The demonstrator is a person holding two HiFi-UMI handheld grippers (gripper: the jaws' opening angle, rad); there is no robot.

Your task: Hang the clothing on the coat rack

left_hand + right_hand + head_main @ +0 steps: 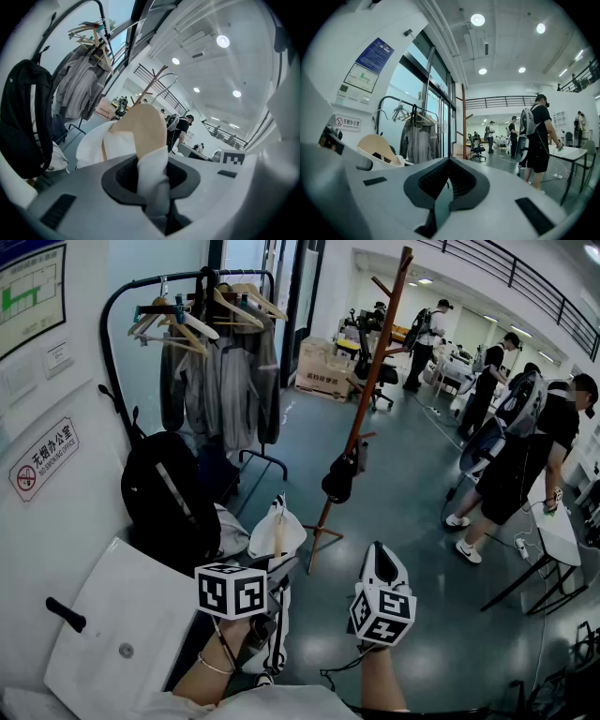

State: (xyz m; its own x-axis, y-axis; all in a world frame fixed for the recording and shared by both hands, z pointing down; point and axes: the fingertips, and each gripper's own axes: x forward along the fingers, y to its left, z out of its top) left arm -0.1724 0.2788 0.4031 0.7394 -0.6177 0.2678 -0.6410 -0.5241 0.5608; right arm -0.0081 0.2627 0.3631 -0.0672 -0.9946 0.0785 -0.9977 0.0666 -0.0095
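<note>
A white garment [277,526] on a wooden hanger [146,125] rises in front of me, low in the head view. My left gripper [279,568] is shut on a fold of its white cloth [153,183], which fills the gap between the jaws. My right gripper [381,557] hangs beside it to the right, shut with nothing in it [447,185]. The brown wooden coat rack [362,409] stands on the grey floor a few steps ahead, with a black bag [338,479] hanging on a lower peg. It also shows as the coat rack [153,82] and as the pole [464,123].
A black clothes rail [111,343] with hangers and grey jackets [225,390] stands against the left wall, a black backpack [169,501] below it. A white board [122,634] leans at lower left. People [520,465] and a white table [562,532] are at right. Cardboard boxes [323,371] lie behind the rack.
</note>
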